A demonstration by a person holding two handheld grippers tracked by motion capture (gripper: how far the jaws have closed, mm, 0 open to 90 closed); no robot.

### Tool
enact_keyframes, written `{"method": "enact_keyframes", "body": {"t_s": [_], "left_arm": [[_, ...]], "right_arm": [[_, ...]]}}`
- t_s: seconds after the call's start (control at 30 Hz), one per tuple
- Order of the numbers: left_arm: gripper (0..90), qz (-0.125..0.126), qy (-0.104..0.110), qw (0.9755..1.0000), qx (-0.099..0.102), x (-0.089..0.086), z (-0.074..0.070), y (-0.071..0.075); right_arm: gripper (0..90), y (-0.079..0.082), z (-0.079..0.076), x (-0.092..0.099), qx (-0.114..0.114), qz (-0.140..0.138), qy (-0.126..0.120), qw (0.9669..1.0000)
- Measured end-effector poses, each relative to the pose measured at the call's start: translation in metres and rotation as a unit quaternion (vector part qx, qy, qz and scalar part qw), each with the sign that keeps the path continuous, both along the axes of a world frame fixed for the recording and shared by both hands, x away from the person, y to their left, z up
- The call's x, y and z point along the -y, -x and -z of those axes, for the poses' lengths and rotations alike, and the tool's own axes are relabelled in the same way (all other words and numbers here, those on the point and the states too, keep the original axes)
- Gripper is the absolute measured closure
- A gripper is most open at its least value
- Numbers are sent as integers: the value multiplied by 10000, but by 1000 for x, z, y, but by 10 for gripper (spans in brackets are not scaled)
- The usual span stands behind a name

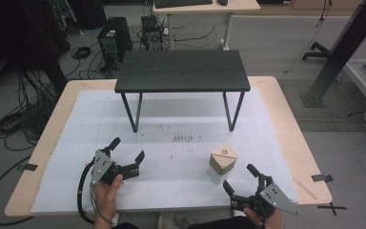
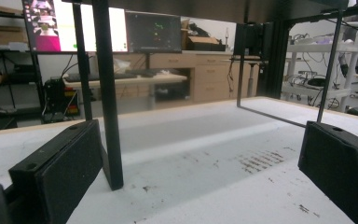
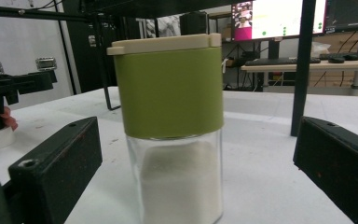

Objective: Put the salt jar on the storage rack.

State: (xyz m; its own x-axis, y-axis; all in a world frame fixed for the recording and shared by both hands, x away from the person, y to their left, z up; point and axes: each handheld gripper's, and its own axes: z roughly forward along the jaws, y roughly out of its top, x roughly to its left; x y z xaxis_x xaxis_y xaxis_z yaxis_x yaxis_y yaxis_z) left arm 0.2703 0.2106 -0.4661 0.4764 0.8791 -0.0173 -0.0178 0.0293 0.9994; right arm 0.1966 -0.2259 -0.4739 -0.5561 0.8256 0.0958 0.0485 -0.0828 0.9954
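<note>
Barely begun, I judge: the right gripper [image 1: 242,179], jaws spread, faces the untouched green-topped shaker [image 3: 170,121] mid-frame; the left gripper [image 1: 127,149] waits spread, lower left.

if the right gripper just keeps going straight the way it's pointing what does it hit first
Most likely the jar with the green band: it stands upright directly between the open jaws of the right gripper, with nothing before it. How near it is cannot be judged exactly.
</note>
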Motion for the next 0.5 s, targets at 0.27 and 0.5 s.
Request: {"method": "enact_keyframes", "body": {"t_s": [0.27,0.5], "left_arm": [[4,14,-3,10000,6,0,0,0],[4,21,-3,10000,16,0,0,0]], "right_arm": [[6,0,0,-10,5,-55,15,10000],[5,-2,0,-15,0,-56,41,10000]]}}
